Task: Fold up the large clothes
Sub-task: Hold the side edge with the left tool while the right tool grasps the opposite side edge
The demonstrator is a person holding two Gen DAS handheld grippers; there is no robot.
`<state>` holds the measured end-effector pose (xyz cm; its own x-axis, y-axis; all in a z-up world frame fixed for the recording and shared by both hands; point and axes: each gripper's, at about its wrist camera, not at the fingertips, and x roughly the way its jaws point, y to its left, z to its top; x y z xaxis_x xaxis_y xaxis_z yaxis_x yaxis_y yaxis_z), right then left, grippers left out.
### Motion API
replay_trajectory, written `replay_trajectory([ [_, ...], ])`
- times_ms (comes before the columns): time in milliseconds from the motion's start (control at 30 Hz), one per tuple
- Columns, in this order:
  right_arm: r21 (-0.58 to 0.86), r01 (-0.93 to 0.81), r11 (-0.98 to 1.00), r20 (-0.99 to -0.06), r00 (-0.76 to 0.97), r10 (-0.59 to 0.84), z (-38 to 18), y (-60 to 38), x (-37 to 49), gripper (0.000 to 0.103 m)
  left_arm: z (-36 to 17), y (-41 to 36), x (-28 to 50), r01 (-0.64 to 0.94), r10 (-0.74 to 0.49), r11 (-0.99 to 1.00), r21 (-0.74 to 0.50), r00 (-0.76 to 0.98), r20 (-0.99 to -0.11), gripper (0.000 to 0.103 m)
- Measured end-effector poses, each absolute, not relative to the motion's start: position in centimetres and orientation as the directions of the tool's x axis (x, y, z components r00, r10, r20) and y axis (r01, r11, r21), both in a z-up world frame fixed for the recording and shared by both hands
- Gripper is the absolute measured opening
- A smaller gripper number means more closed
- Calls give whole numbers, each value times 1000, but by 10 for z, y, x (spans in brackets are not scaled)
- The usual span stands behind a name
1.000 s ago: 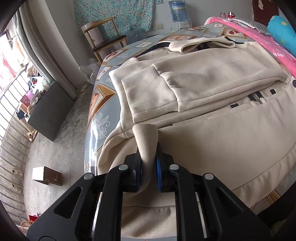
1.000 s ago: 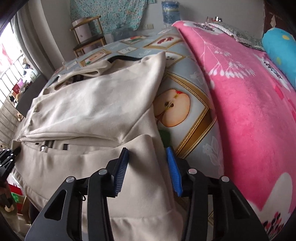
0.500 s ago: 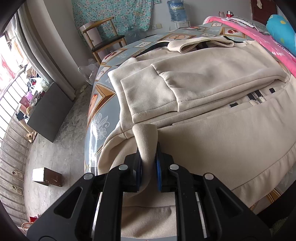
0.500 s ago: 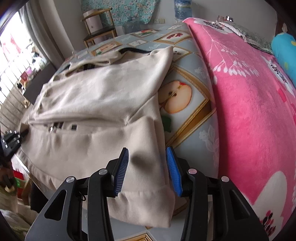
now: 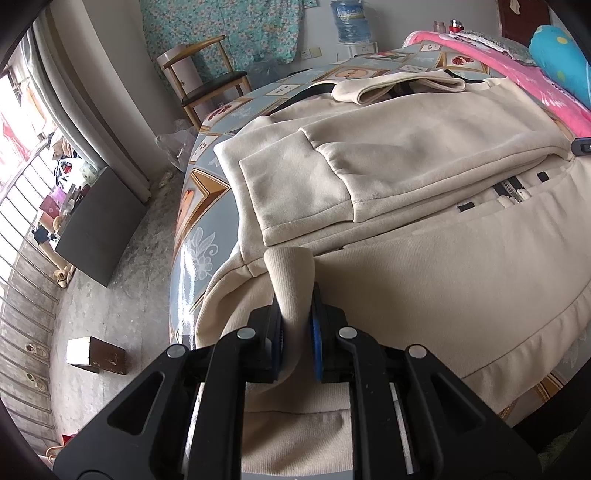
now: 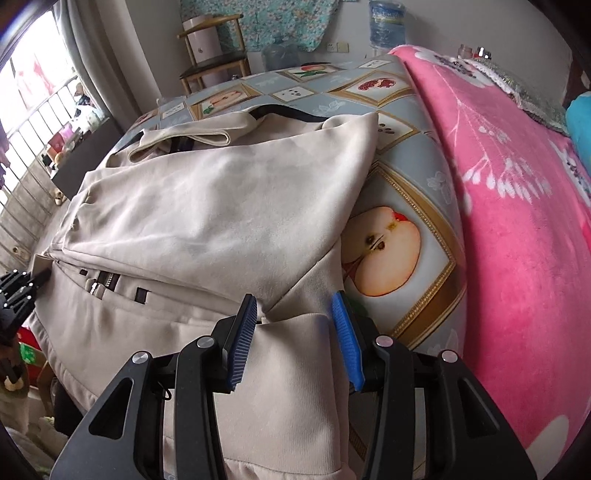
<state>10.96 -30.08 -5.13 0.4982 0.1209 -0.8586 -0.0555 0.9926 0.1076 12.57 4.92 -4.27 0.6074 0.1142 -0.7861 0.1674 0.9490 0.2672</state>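
Beige fleece covers most of both views: a large zip-up hoodie [image 5: 424, 155] lies spread on the bed's printed sheet [image 5: 207, 192], w/ a pink blanket [image 6: 517, 192] alongside it on the right. Its fabric looks soft and thick, lightly creased, and both sleeves are folded across the chest, the ribbed cuff of one ending in a squared flap near the bed's left edge. Below that fold a strip of the front shows through, w/ the dark zipper [image 5: 511, 188] and a few small black tabs beside it. The hood sits at the far end, partly rolled, a black lining edge peeking out. The ribbed hem runs along the near side of the bed (it sags slightly over the edge). The left gripper [image 5: 297, 325] is pressed together on a raised tuck of the hem's corner, the cloth standing up in a narrow ridge between its blue pads. The right gripper [image 6: 293, 332] has its jaws spread wide, one blue pad on each side of the hem's other corner; the fabric lies between them, and whether either pad touches it can't be told. An apple print on the sheet shows just right of that corner. Beyond the bed stand a wooden chair [image 5: 207, 77] and a water jug [image 5: 349, 18].
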Motion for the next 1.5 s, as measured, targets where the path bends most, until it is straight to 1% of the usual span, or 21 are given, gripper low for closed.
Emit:
replay_trajectory([
  [400, 247, -81, 966, -873, 414, 258, -52, -318, 82, 42, -43, 48, 125, 171, 116, 946, 274, 609, -784, 12],
  [600, 298, -99, 949, -861, 401, 312, -50, -322, 71, 42, -43, 49, 125, 171, 113, 948, 270, 611, -784, 12],
  [733, 291, -87, 953, -862, 409, 301, -54, -323, 73, 28, -42, 50, 126, 169, 108, 950, 262, 611, -784, 12],
  [800, 296, -68, 953, -861, 412, 297, -57, -325, 74, 23, -42, 51, 126, 169, 104, 951, 258, 611, -785, 12],
  [933, 317, -114, 941, -837, 432, 335, -47, -322, 66, 21, -42, 52, 127, 169, 98, 954, 249, 608, -788, 12],
  [1033, 285, -151, 946, -847, 423, 323, -44, -315, 62, 21, -42, 53, 127, 169, 97, 954, 249, 609, -787, 12],
  [1233, 233, -99, 968, -878, 406, 252, -59, -318, 74, 21, -42, 53, 127, 172, 98, 952, 252, 610, -786, 12],
  [1367, 169, -109, 980, -887, 416, 199, -59, -310, 72, 21, -42, 52, 127, 171, 99, 953, 252, 611, -786, 12],
  [1400, 160, -125, 979, -889, 412, 198, -57, -306, 71, 24, -42, 52, 127, 170, 99, 952, 253, 611, -785, 12],
  [1500, 166, -161, 973, -886, 409, 219, -52, -303, 67, 24, -41, 52, 127, 171, 99, 952, 254, 612, -785, 12],
])
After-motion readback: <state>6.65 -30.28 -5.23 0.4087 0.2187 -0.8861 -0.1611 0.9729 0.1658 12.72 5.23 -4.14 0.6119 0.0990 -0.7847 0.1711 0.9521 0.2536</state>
